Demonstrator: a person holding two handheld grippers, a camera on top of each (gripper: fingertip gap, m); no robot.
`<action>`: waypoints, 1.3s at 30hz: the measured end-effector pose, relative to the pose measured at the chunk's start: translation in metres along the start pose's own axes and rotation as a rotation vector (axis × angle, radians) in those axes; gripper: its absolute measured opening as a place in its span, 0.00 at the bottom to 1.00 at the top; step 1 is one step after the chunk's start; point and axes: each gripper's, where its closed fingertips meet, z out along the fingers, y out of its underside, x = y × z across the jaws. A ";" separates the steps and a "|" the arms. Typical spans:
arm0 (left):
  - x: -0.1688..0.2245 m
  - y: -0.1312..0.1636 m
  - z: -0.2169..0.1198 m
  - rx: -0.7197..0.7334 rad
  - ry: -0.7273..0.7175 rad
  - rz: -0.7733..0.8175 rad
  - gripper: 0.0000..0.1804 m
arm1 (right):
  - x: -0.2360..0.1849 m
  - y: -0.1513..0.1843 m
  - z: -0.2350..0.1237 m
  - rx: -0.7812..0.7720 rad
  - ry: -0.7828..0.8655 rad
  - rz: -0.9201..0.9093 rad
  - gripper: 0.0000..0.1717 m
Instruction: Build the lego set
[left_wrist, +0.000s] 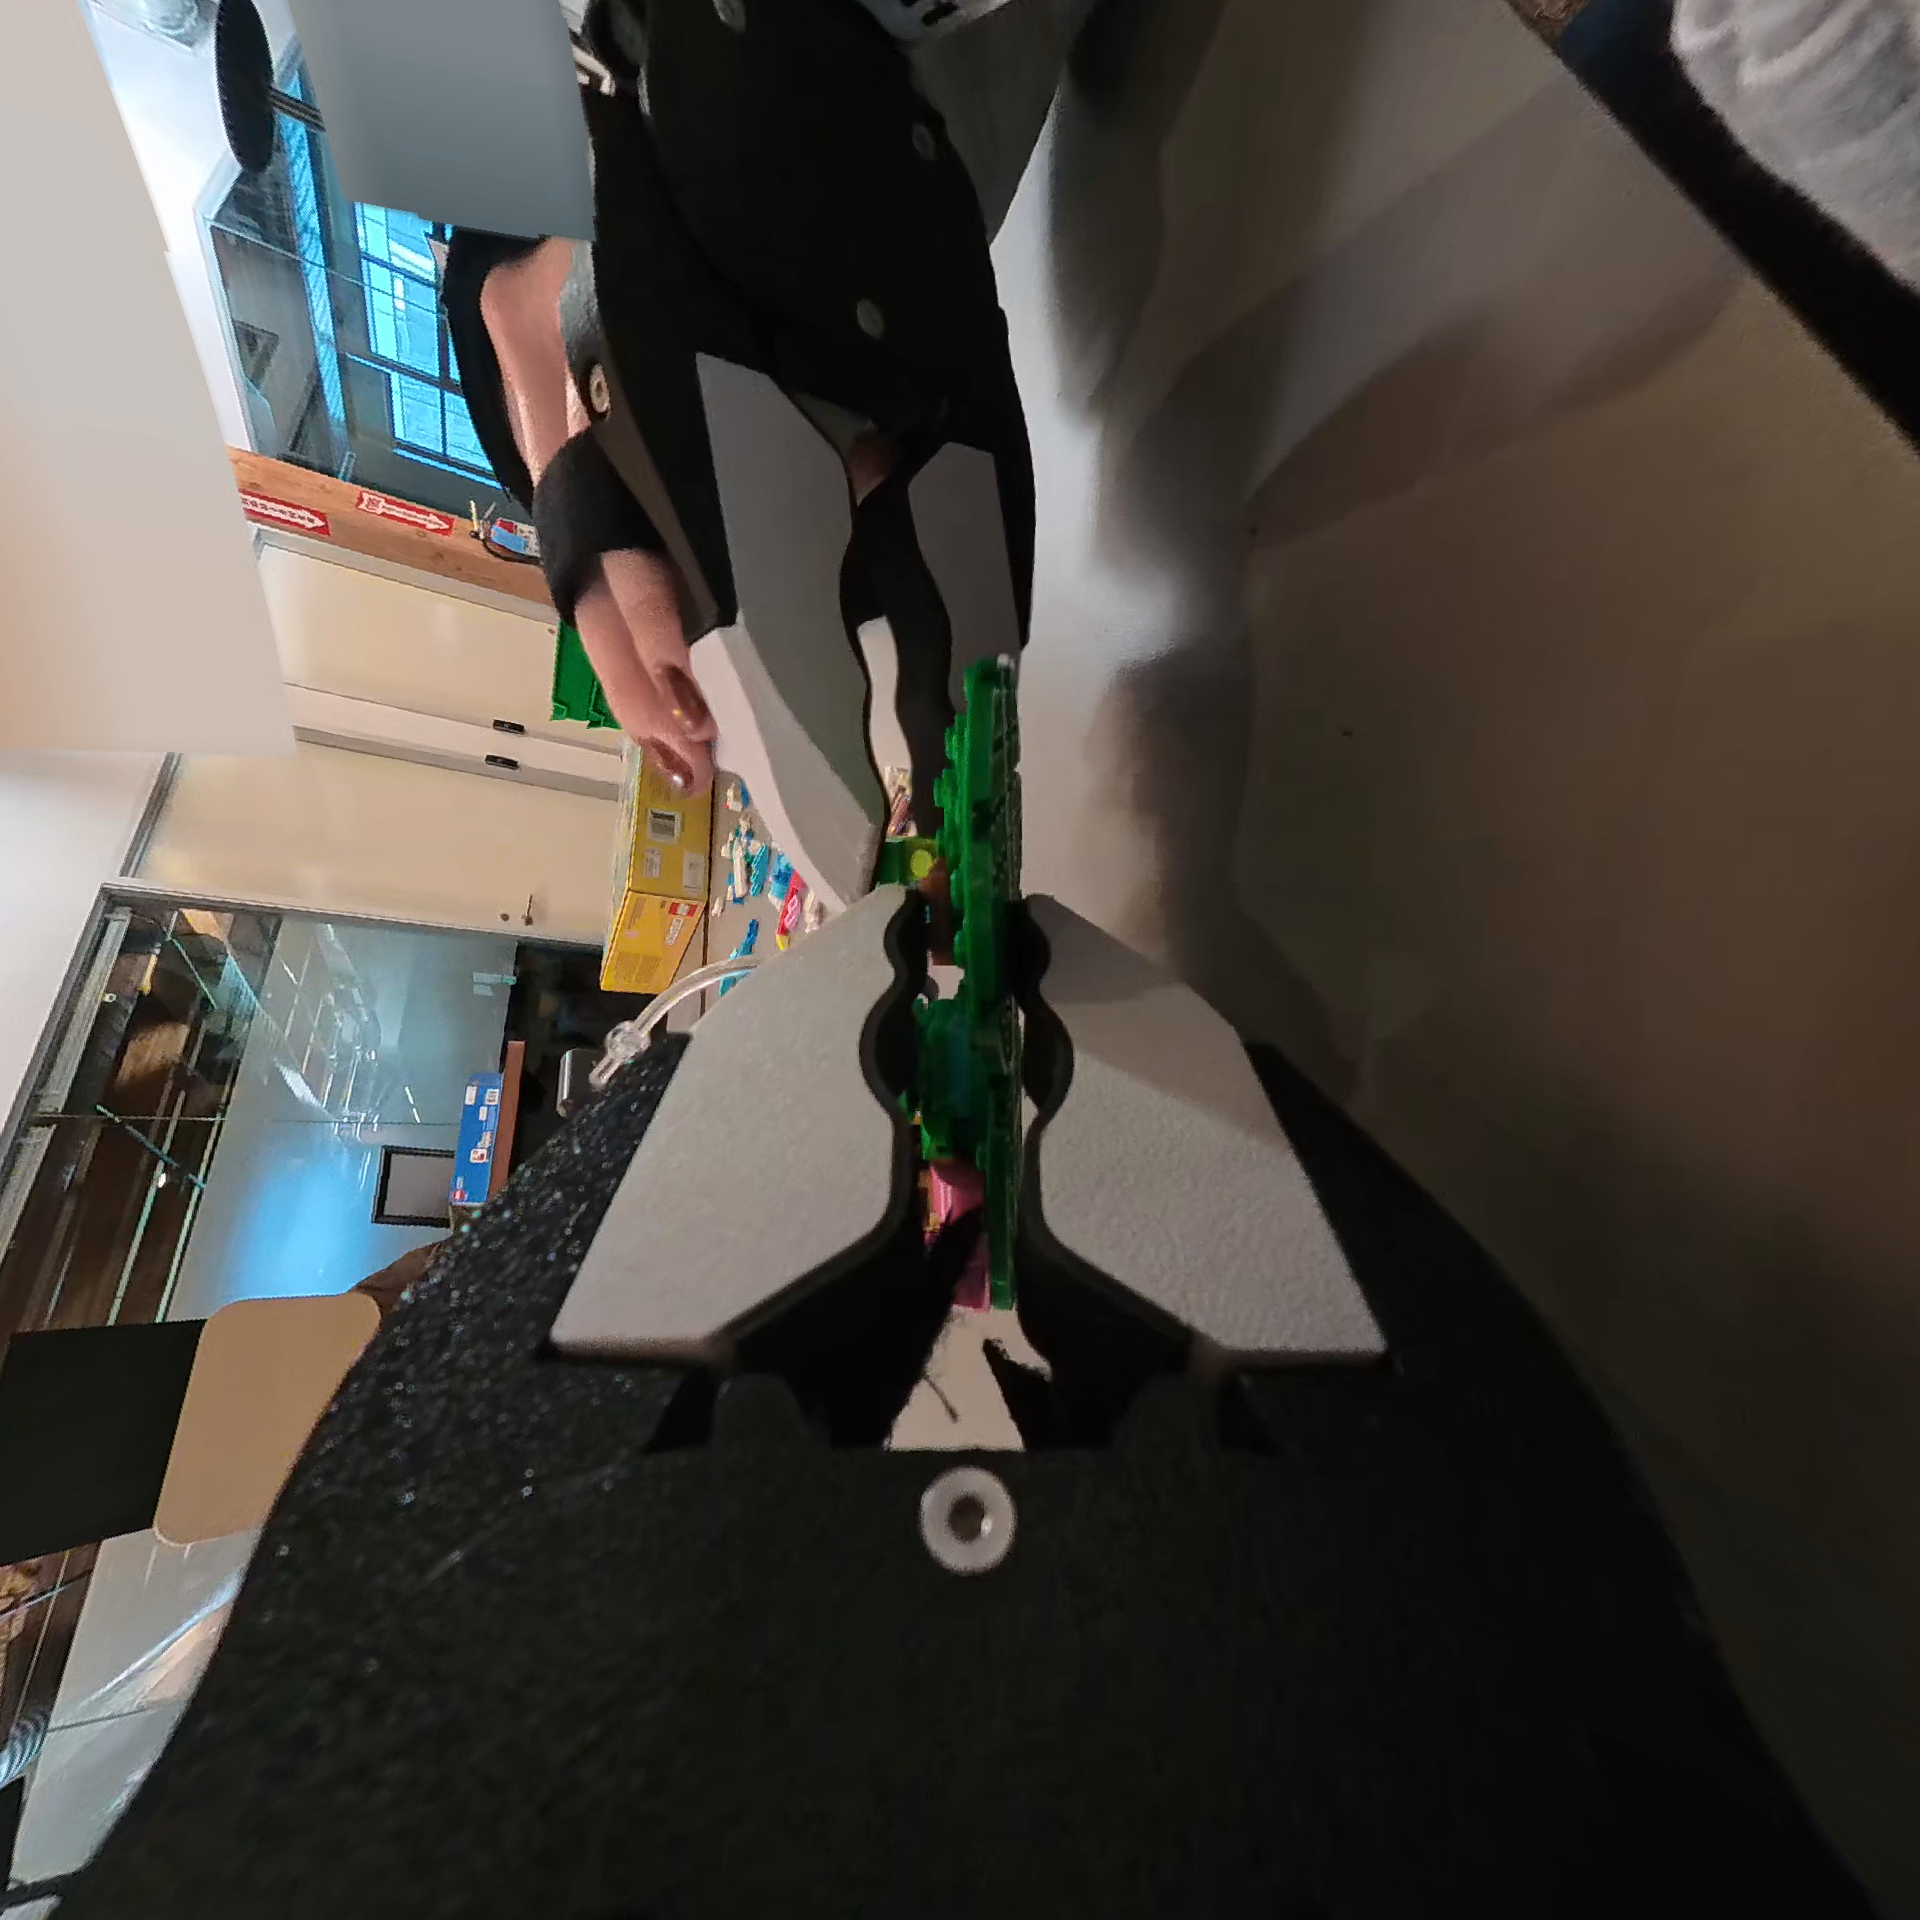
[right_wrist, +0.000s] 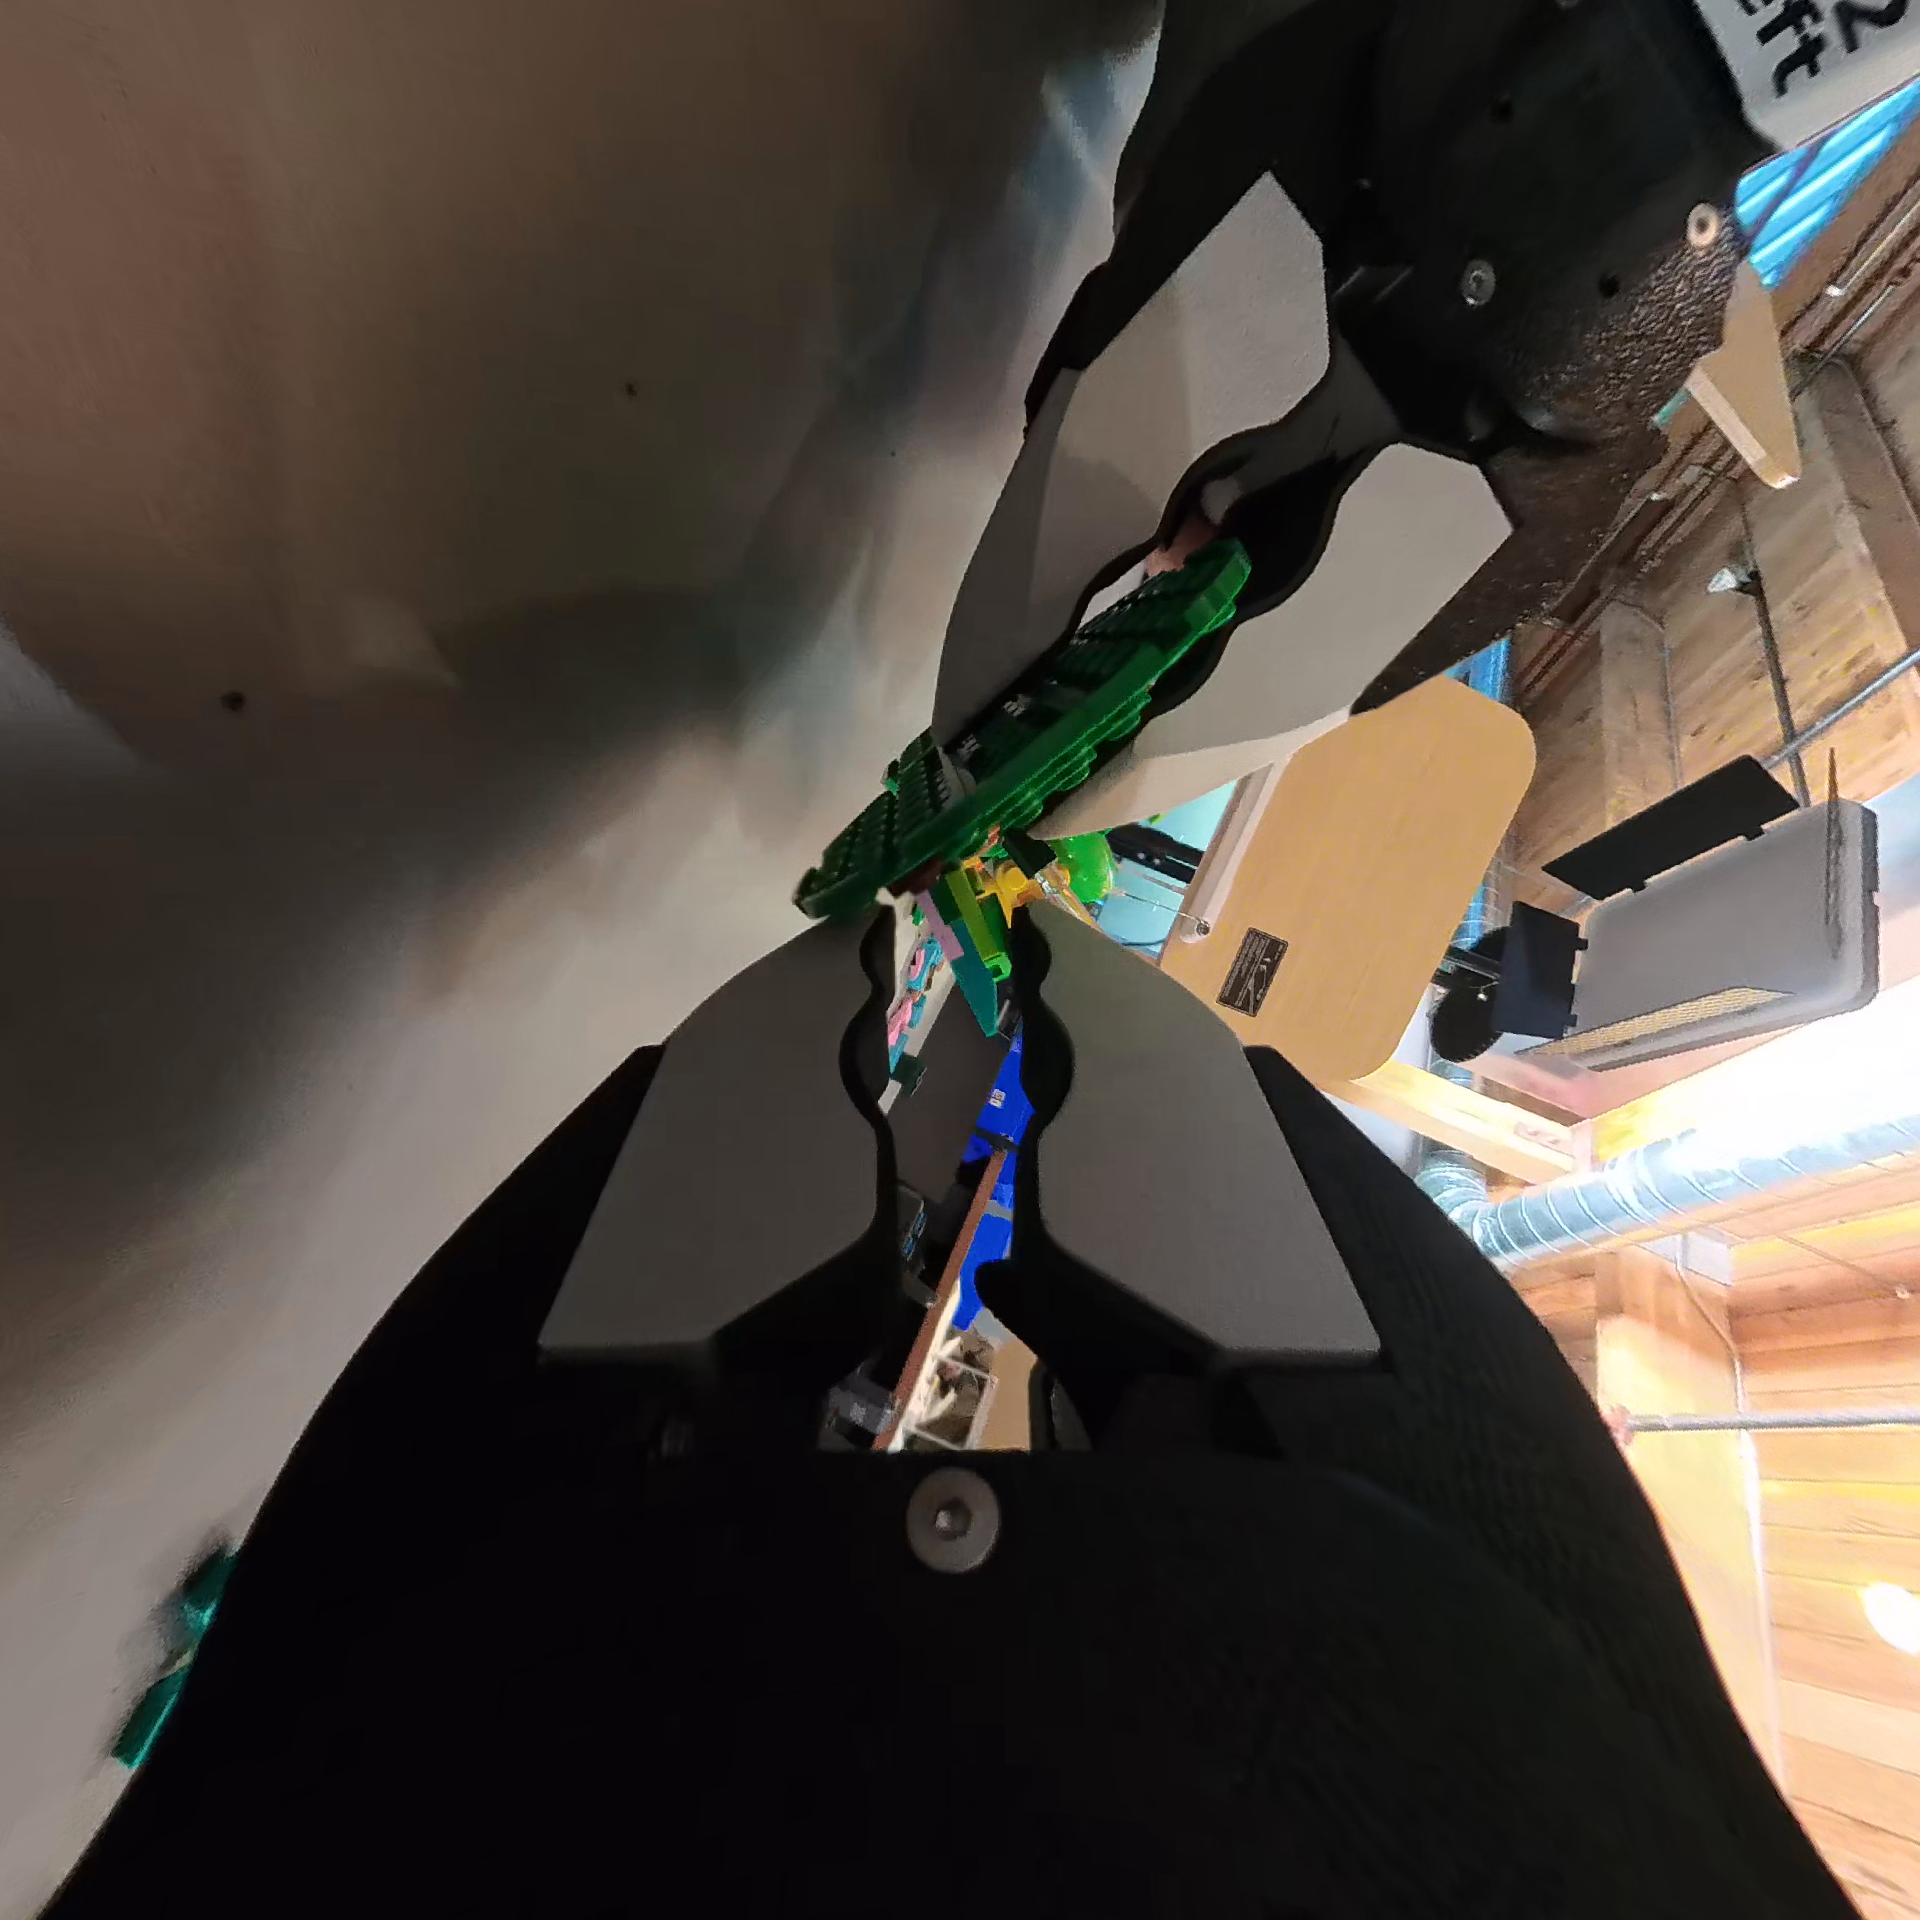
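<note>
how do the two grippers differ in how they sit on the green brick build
The left gripper has the green baseplate deep between its fingers, pads against both faces; the right gripper only reaches the build at its fingertips, among the small coloured bricks under the plate's end. The left grips the plate itself; the right's hold is not clear. Both have grey fingers and meet on the same build.

Dim, motion-blurred, fisheye-warped views; bright ceiling glare.

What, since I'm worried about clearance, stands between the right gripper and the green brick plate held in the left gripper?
Nothing visible does. The right gripper has its fingertips at the edge of the green brick plate, with small lime and teal bricks fixed to it sitting between them. The left gripper clamps the plate's other end.
</note>
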 end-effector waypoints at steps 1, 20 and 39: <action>0.001 0.000 0.000 0.003 0.003 0.003 0.09 | 0.001 -0.001 0.000 0.004 0.004 0.003 0.10; 0.004 0.002 0.003 -0.012 0.018 -0.006 0.09 | -0.003 -0.003 0.000 -0.052 0.010 -0.120 0.06; -0.003 0.010 0.006 -0.048 -0.019 -0.023 0.09 | 0.003 0.007 0.005 -0.130 0.058 -0.121 0.05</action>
